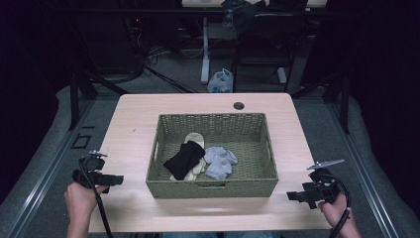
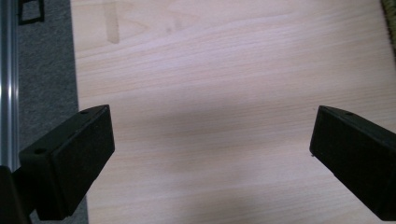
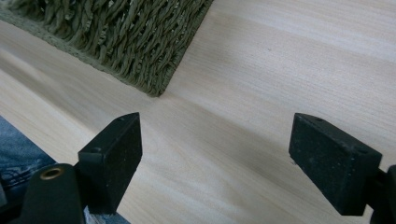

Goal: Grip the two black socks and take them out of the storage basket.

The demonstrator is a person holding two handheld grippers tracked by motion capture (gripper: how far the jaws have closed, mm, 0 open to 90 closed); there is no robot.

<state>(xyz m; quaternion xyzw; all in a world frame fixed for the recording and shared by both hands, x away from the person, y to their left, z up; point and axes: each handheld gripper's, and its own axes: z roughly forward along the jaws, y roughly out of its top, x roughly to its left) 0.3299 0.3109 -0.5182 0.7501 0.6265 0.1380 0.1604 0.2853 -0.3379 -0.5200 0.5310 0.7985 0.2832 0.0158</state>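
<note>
1. We see one green woven basket (image 1: 213, 148) sitting at the middle of the table (image 1: 133, 124), its near wall facing the person.
2. Inside it we count three soft items: a black sock (image 1: 184, 159) lying across a cream sock (image 1: 194, 140), and a bundle of grey-blue socks (image 1: 220, 162) just to their right, touching or nearly so.
3. The left gripper (image 1: 111, 180) is held over the table's near left corner, well apart from the basket; in its own view the left gripper (image 2: 210, 140) has its jaws spread wide with only bare wood between them.
4. The right gripper (image 1: 296, 196) hangs over the near right corner, near the basket; in its own view the right gripper (image 3: 215, 149) is likewise spread wide and empty, with a corner of the basket (image 3: 121, 42) ahead.
5. The table is pale wood with rounded corners and one round cable hole (image 1: 238, 105) at its far edge.
6. Around it lies grey carpet (image 1: 44, 163); beyond, the room is dark, with one white plastic bag (image 1: 220, 81) on the floor beside a white desk leg (image 1: 204, 49).
</note>
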